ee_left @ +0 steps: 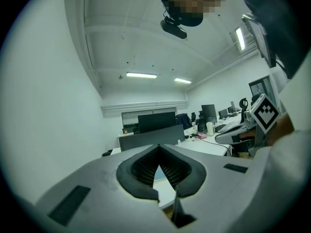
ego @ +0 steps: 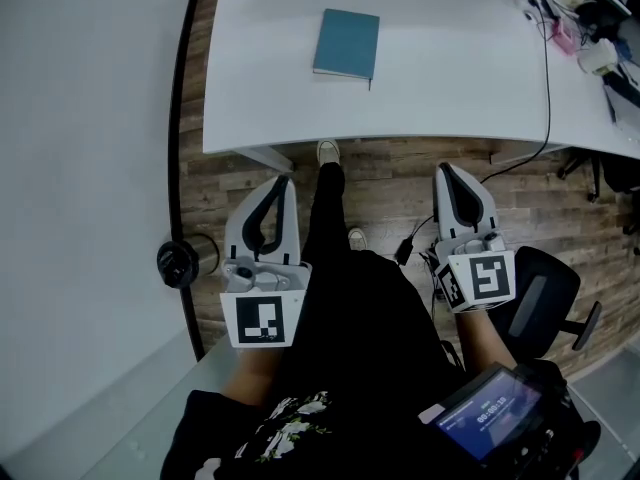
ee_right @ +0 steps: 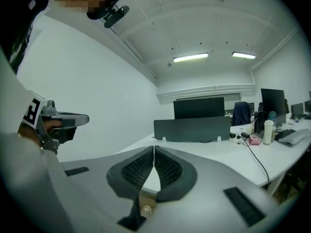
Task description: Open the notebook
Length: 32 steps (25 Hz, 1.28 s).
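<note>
A closed teal notebook [ego: 346, 43] lies flat on the white table [ego: 440, 78], toward its far middle. Both grippers hang short of the table's near edge, above the wooden floor and well apart from the notebook. My left gripper [ego: 284, 182] is shut with nothing in it; in the left gripper view [ee_left: 158, 147] its pads meet, and a sliver of the teal notebook [ee_left: 159, 173] shows through the gap beneath. My right gripper [ego: 446, 170] is also shut and empty, and its pads touch in the right gripper view [ee_right: 154, 148].
A black cable [ego: 547, 63] runs across the table's right part toward clutter [ego: 585, 3] at the far right corner. The person's legs and shoes [ego: 328, 153] stand between the grippers. An office chair [ego: 548, 303] sits at right, a dark round object [ego: 180, 263] by the left wall.
</note>
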### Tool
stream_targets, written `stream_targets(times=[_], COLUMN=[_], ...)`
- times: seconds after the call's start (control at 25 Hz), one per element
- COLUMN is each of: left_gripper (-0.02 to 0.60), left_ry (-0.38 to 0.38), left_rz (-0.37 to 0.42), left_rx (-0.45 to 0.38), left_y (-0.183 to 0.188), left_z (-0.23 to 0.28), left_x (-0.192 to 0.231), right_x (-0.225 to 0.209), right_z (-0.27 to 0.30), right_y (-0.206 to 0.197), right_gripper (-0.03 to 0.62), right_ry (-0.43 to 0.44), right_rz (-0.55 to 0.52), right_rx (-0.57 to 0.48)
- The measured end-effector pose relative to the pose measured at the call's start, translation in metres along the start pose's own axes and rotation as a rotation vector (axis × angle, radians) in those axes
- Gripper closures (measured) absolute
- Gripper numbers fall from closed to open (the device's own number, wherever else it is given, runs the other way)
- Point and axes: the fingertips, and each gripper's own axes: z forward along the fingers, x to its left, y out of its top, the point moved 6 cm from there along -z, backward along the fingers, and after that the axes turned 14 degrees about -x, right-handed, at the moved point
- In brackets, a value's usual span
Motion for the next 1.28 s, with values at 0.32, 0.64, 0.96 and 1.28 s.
stream_targets(times=[0.32,0.64,0.96,1.28], left_gripper=[0.574,0.574,0.574,0.574], left_ry=[0.007,0.021,0.005,-0.047], left_rz=[-0.007,-0.008,-0.004,-0.054], left_rx=[-0.022,0.013,-0.001,-0.002], left_y=[-0.002,-0.013,-0.022,-0.055], left_z=[0.018,0.031,0.061,0.121], left_x=[0.009,0.025,0.049,0.085], right_x=[-0.006,-0.005,-0.004,-0.007], right_z=[0.019,0.047,0.084,0.147], right_y=[0.004,0.001,-0.002,-0.011], right_gripper=[0.528,0.528,0.528,0.528], right_ry=[0.009,0.030,0.038,0.036], right_rz=[-0.032,-0.039,-0.044,-0.102], right_rx=[0.014,0.026,0.028,0.063])
